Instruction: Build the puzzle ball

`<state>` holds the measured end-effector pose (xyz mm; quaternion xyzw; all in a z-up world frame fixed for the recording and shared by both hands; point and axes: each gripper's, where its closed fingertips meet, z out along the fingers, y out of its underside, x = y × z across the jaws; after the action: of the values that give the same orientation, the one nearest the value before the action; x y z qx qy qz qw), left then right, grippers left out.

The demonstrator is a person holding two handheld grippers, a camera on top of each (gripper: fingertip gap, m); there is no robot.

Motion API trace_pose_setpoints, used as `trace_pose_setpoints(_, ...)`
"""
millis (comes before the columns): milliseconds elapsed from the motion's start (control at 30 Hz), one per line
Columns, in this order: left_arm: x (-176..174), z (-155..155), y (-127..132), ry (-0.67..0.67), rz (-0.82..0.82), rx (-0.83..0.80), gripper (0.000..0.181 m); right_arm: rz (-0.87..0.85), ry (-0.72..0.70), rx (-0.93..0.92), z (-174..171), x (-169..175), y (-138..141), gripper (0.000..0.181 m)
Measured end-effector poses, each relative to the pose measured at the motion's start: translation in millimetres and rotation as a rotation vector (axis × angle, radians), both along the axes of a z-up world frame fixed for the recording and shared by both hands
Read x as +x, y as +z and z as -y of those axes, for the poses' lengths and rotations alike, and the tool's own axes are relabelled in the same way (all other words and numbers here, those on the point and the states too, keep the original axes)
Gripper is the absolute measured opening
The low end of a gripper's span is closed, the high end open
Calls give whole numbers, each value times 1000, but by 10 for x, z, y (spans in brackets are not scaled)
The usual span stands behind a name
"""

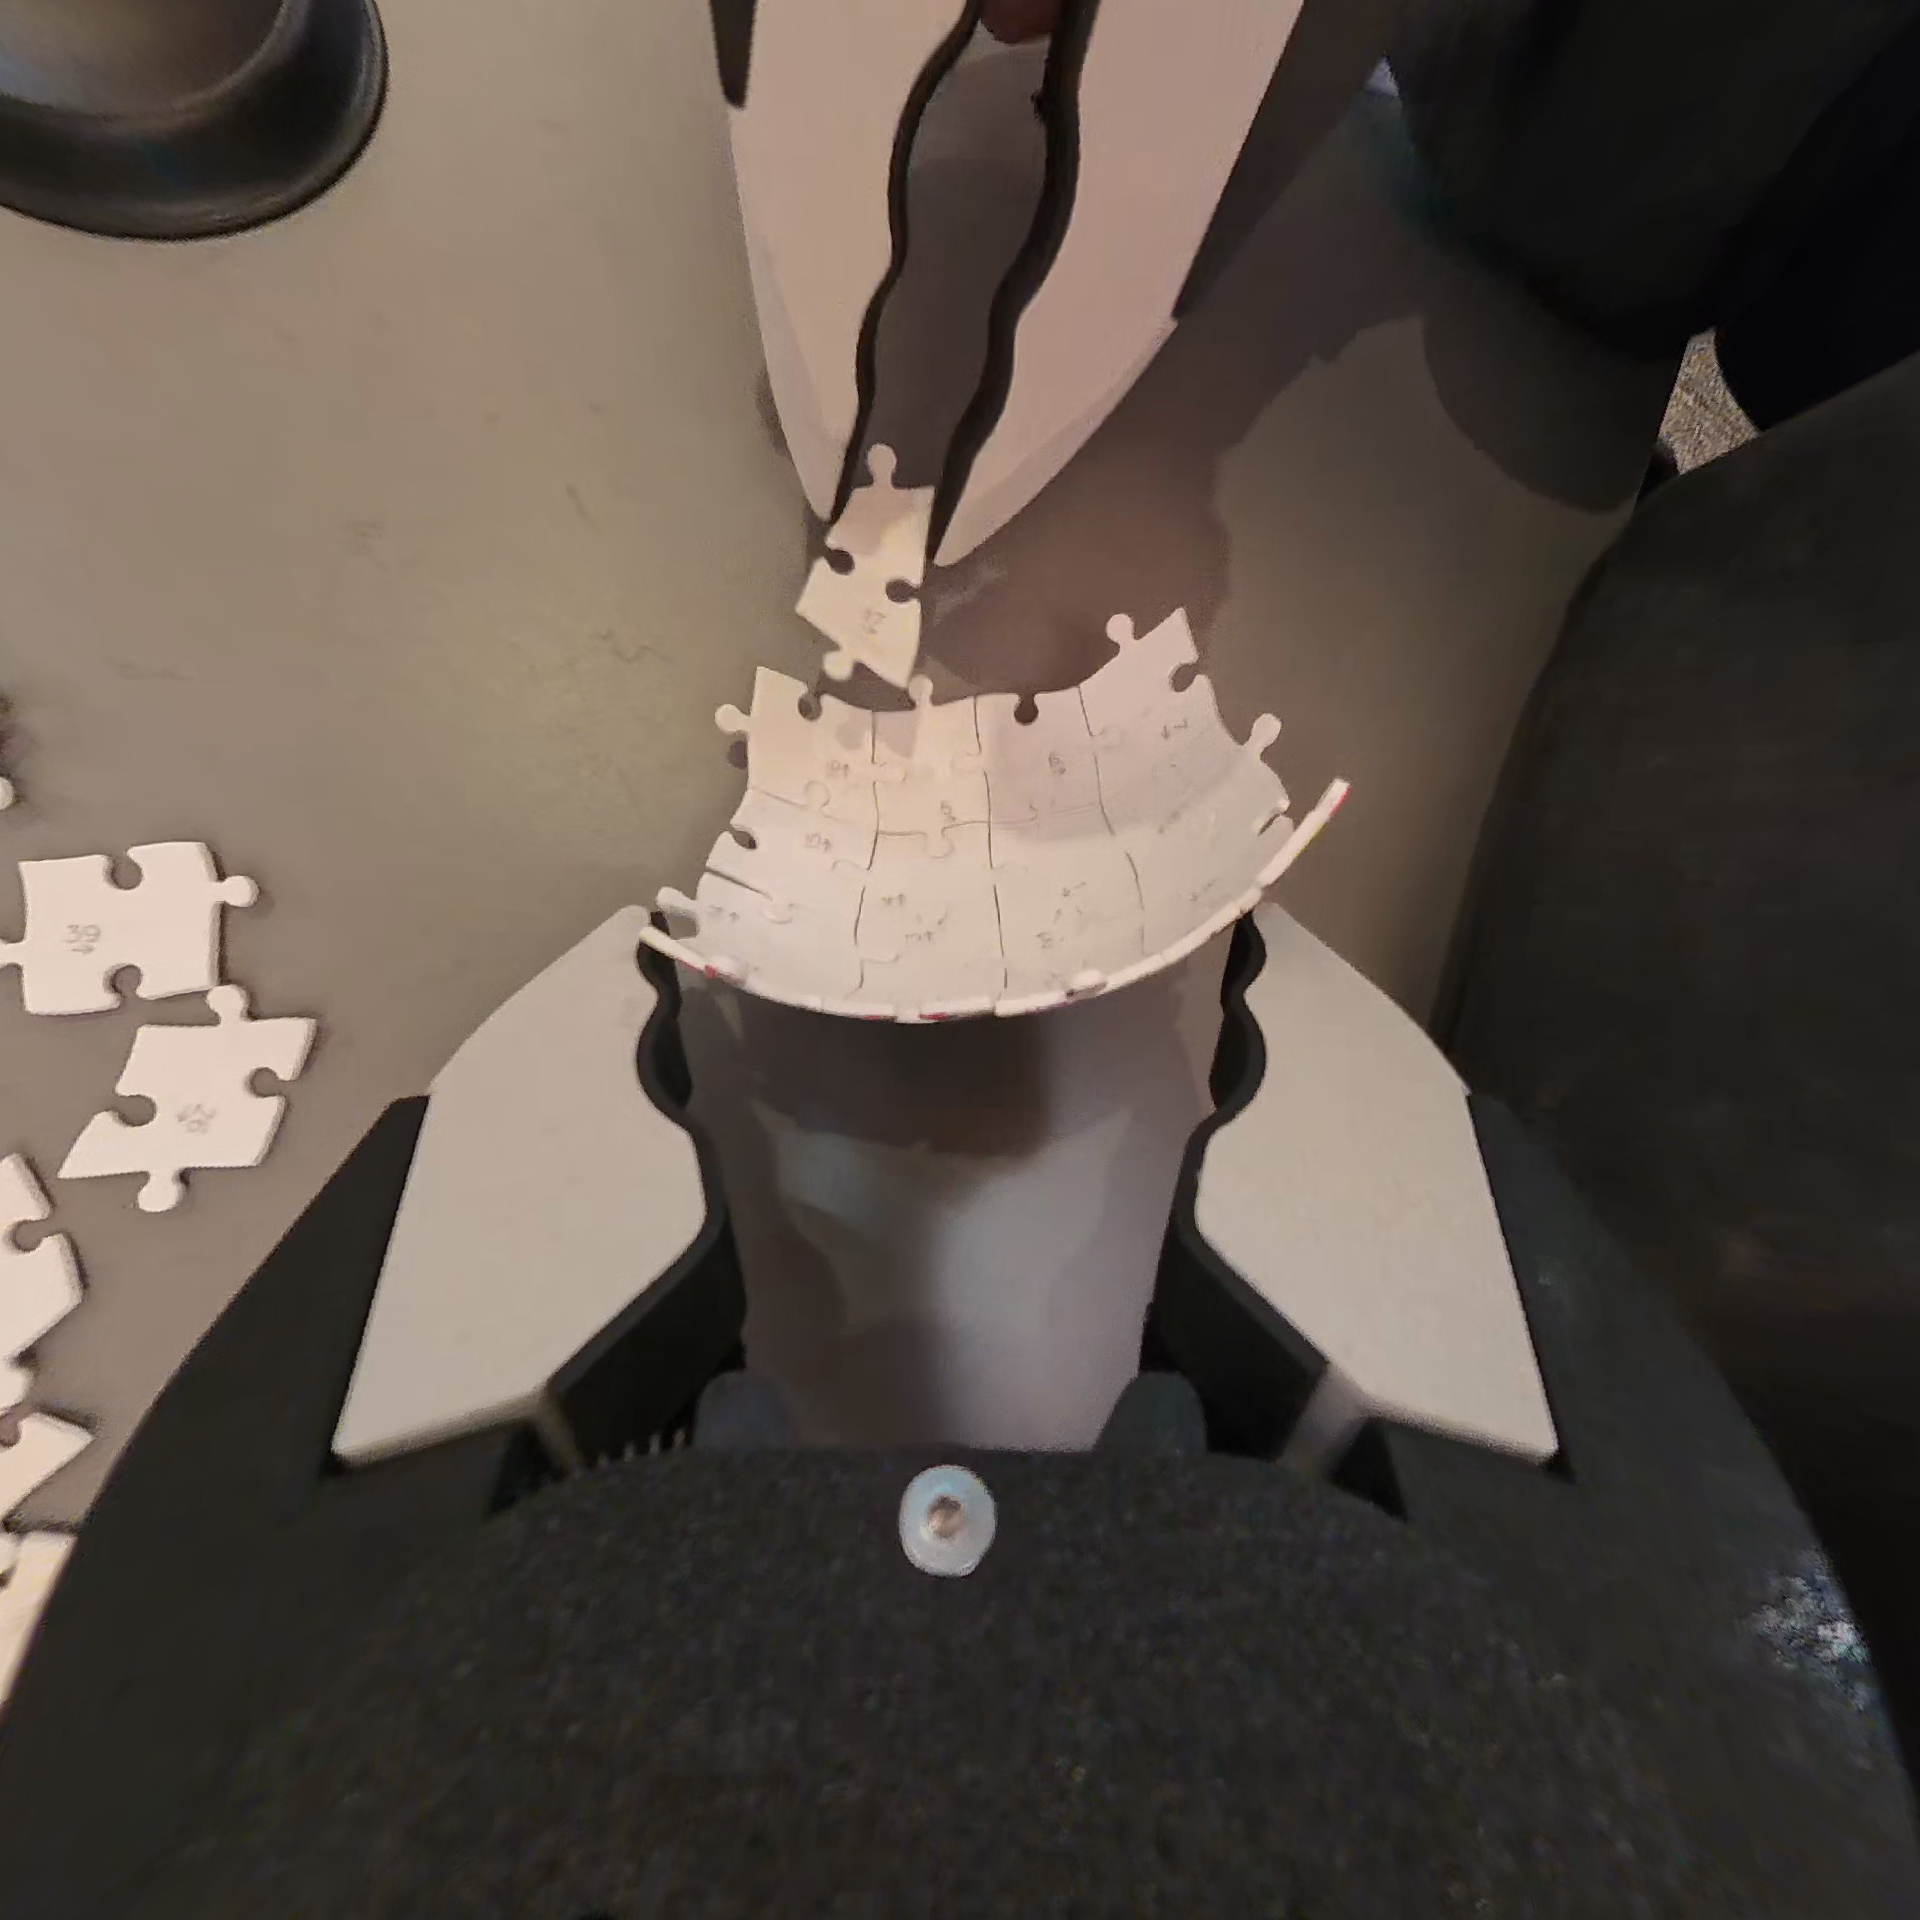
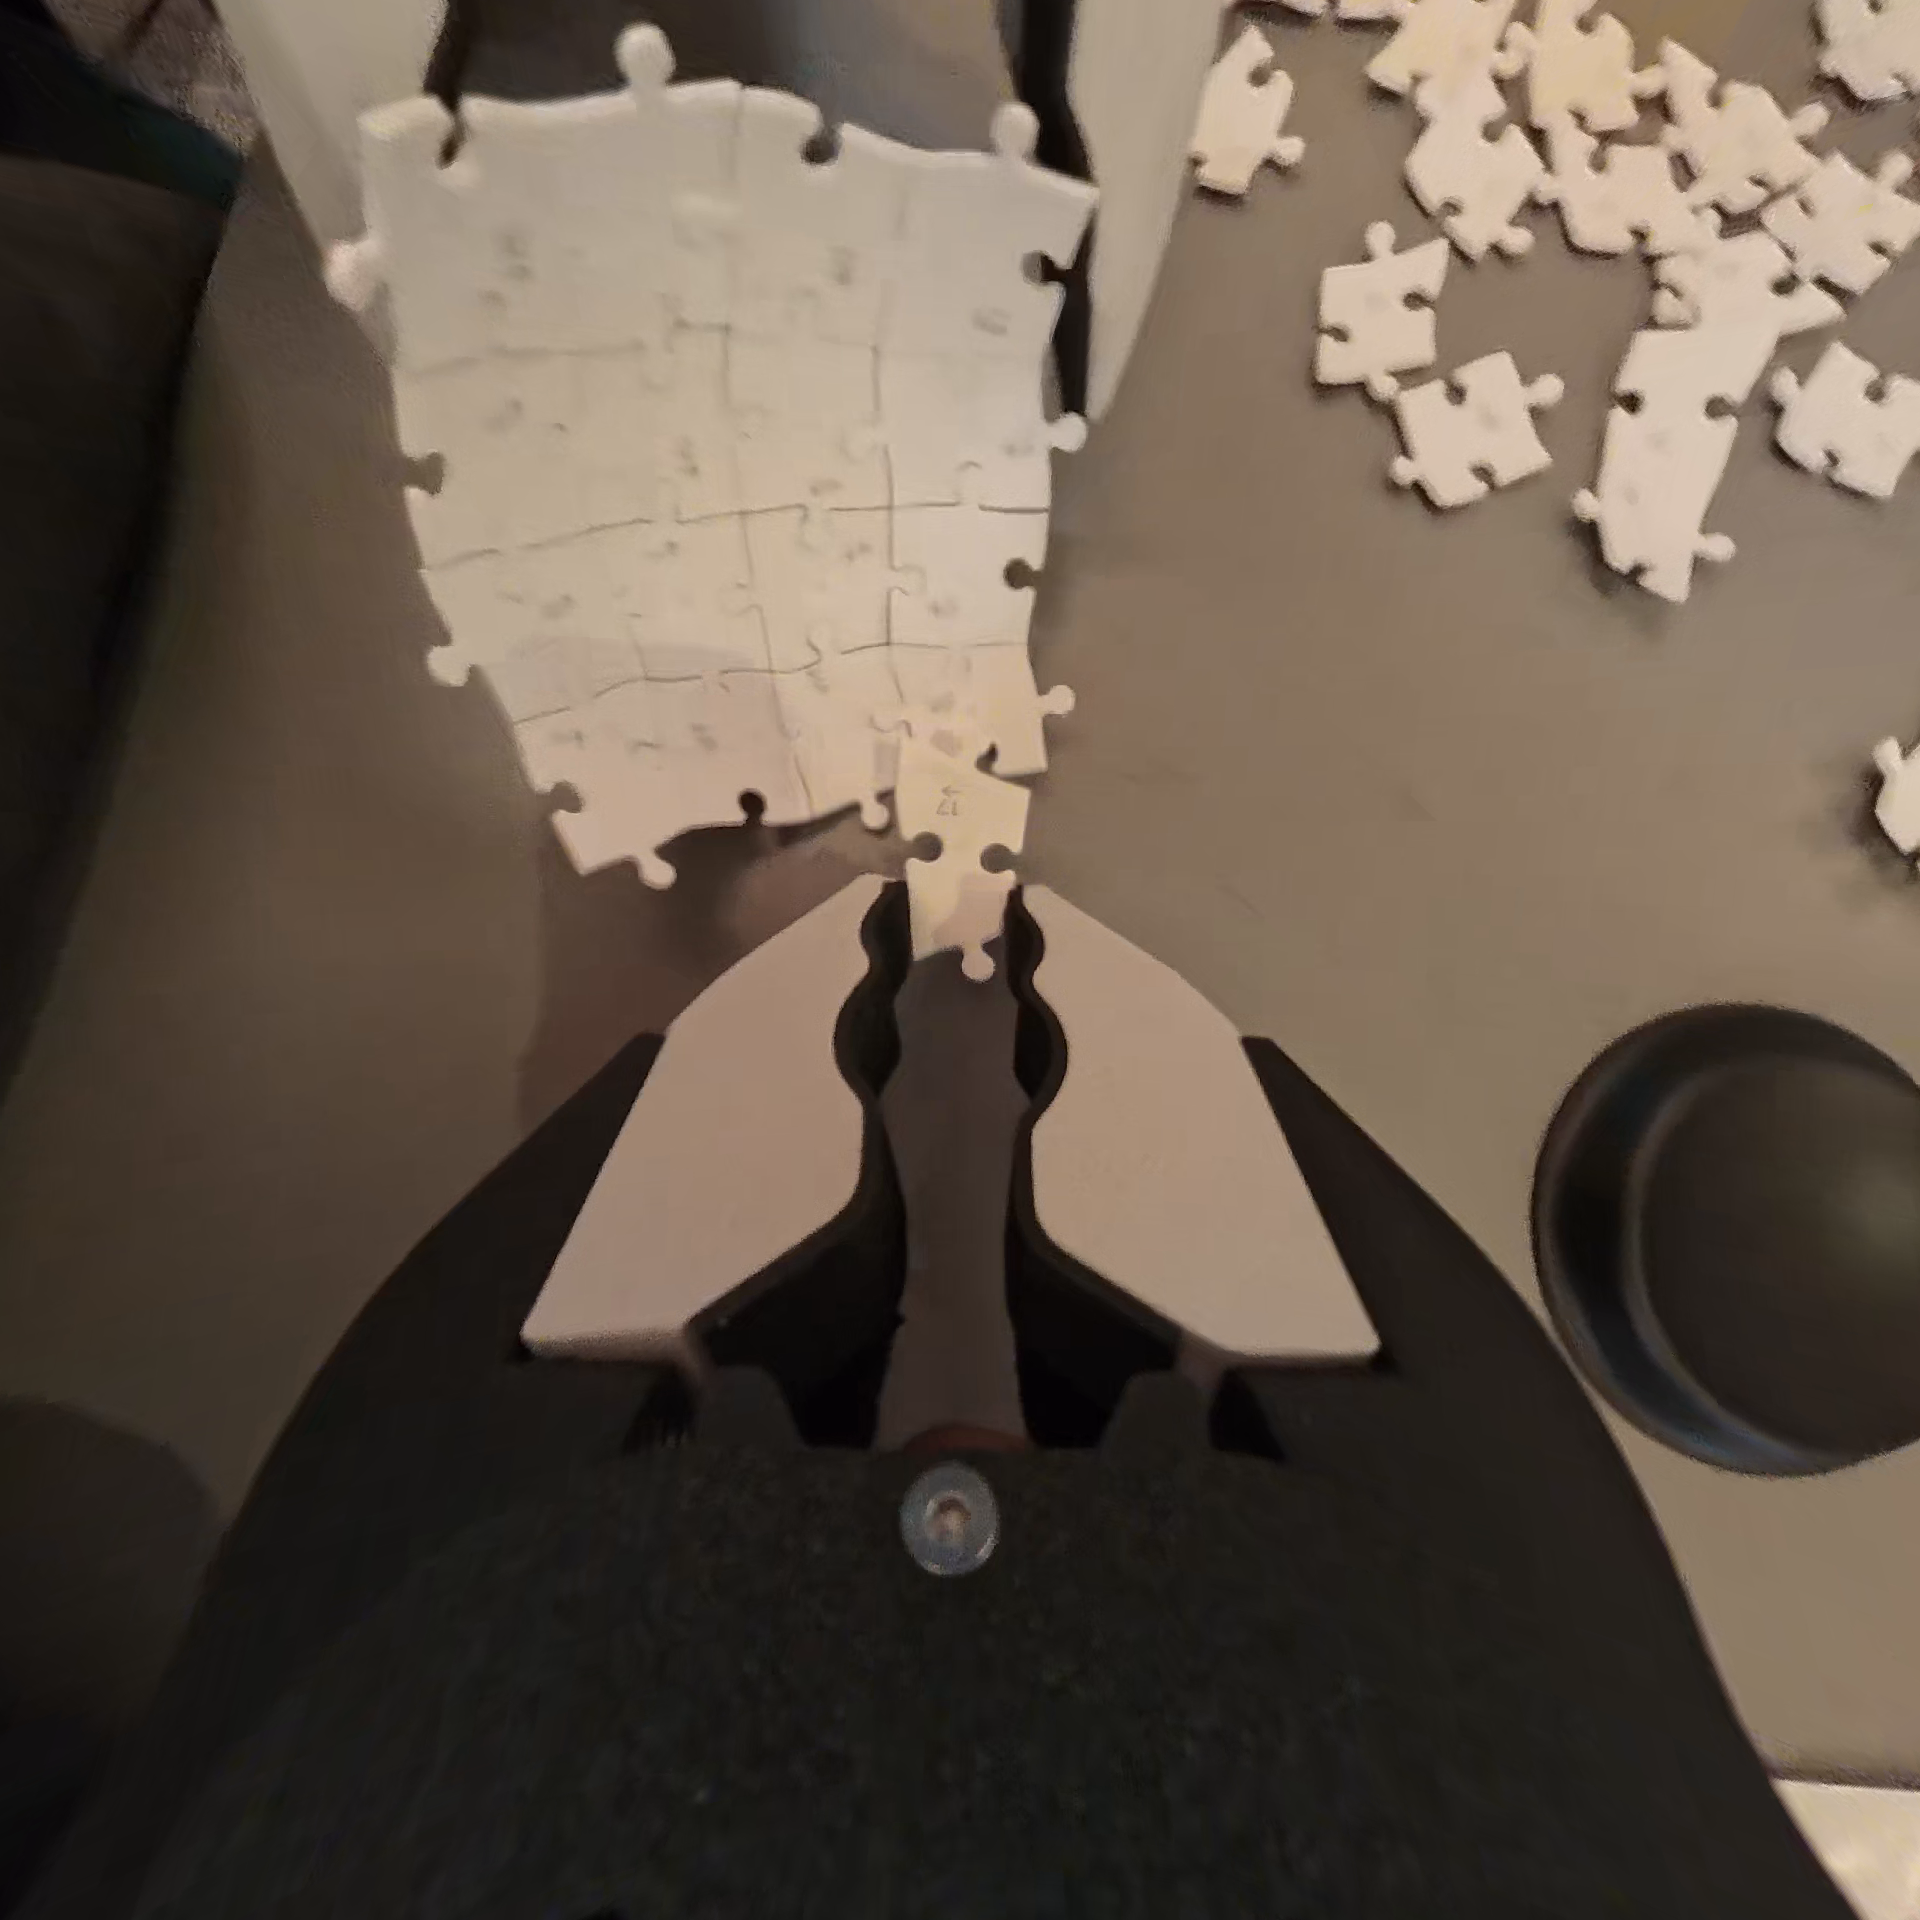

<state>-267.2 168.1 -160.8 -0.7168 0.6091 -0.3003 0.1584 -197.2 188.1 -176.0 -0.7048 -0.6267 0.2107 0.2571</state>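
Note:
A curved white assembled puzzle section is held at its near edge between my left gripper's fingers, which are shut on it across its width. It also shows in the right wrist view, with the left gripper's white fingers behind it. My right gripper is shut on a single white puzzle piece. In the left wrist view this piece hangs from the right gripper and touches the section's far left corner.
Loose white puzzle pieces lie on the grey table, at the left in the left wrist view and at the upper right in the right wrist view. A black round dish stands on the table. Dark fabric borders the table. The grippers' ends are close to 8 cm from one another. My right gripper's tips are some 15 cm from the black round dish.

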Motion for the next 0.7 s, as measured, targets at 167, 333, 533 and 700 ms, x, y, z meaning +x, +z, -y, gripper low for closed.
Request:
trace_pose_setpoints(167, -4, 2, 7, -25, -7, 5, 99, 106, 68, 67, -33, -21, -50, 17)
trace_pose_setpoints(333, 1, 4, 20, -34, -7, 4, 94, 177, 111, 71, -45, -8, -138, 17)
trace_pose_setpoints(533, 6, -1, 41, -47, -4, -3, 82, 212, 137, 95, -65, 13, -181, 18)
trace_pose_setpoints(700, 14, -11, 20, -48, -9, -1, 79, 220, 134, 105, -97, 42, -189, 18)
